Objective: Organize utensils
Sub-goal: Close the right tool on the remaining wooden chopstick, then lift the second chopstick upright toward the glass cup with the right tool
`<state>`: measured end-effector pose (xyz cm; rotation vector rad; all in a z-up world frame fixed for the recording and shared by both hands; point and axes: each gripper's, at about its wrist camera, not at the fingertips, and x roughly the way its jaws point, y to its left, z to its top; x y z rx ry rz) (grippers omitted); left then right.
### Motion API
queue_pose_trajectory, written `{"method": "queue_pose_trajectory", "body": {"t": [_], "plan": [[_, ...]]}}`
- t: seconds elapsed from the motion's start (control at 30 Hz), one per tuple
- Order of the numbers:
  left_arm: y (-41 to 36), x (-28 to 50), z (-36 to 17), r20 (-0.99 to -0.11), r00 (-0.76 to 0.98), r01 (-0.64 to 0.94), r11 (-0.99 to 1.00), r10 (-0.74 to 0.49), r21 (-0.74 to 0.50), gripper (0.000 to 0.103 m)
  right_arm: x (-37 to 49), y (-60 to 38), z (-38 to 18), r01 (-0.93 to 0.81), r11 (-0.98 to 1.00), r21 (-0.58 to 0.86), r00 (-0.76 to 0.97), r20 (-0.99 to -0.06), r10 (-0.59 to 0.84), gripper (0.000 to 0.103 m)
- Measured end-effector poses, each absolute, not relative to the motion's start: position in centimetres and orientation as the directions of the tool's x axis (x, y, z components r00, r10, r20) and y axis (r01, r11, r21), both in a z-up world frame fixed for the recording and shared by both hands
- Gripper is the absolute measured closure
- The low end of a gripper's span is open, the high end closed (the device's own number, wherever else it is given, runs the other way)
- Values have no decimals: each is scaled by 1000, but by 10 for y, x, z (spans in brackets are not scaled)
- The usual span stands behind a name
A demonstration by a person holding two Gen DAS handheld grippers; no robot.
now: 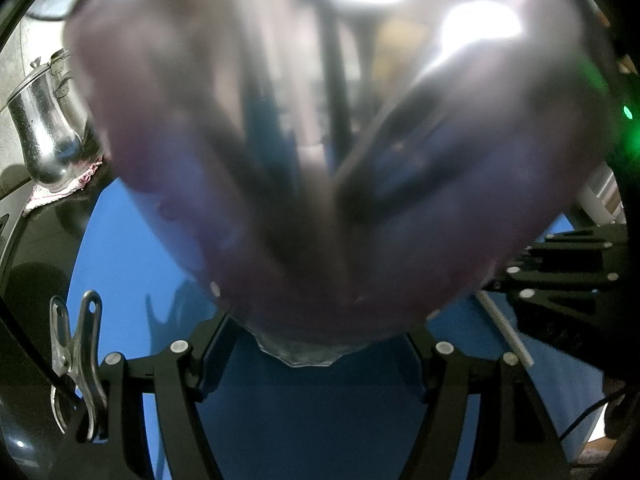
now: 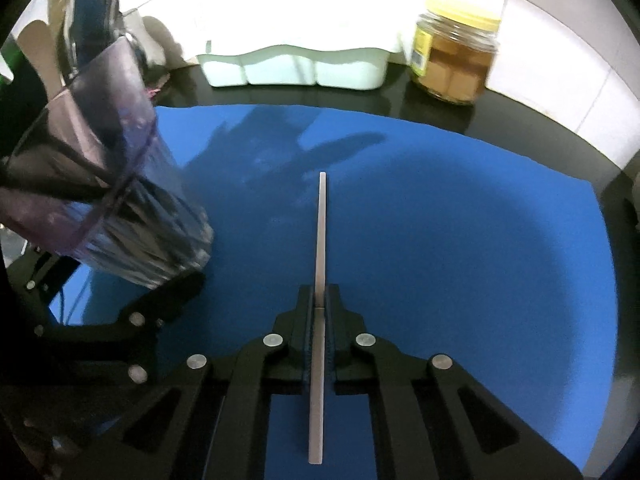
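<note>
A flat grey utensil handle (image 2: 320, 280) is clamped between the fingers of the right gripper (image 2: 320, 300), which are closed together on it; it lies lengthwise over the blue mat (image 2: 460, 220). To its left, a translucent purple cup (image 2: 104, 184) holding dark utensils is gripped, tilted, by the left gripper (image 1: 312, 344), whose fingers are set wide against the cup's base. Beyond the mat, a white tray (image 2: 296, 68) and a yellow-lidded jar (image 2: 456, 60) stand on the dark table (image 2: 280, 96).
</note>
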<state>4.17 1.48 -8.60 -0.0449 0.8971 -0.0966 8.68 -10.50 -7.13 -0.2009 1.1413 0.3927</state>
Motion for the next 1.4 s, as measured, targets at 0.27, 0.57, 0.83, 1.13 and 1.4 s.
{"method": "queue_pose_trajectory", "body": {"t": [0.27, 0.57, 0.83, 1.13, 1.4], "plan": [[15, 42, -86, -778, 620, 65, 995, -103, -80, 30, 96, -137, -71, -347, 938, 12, 311, -942, 127, 96], [15, 42, -86, -778, 620, 65, 995, -103, -80, 30, 113, -142, -68, -411, 911, 35, 204, -970, 129, 96], [15, 41, -86, -778, 620, 65, 995, -103, -80, 30, 126, -131, -70, -506, 862, 31, 131, -985, 112, 96], [15, 41, -86, -778, 620, 64, 995, -102, -79, 30, 129, -150, -70, -376, 910, 175, 130, -962, 239, 96], [15, 41, -86, -778, 620, 64, 995, -102, -79, 30, 97, -165, -38, -308, 890, 336, 268, -867, 420, 96]]}}
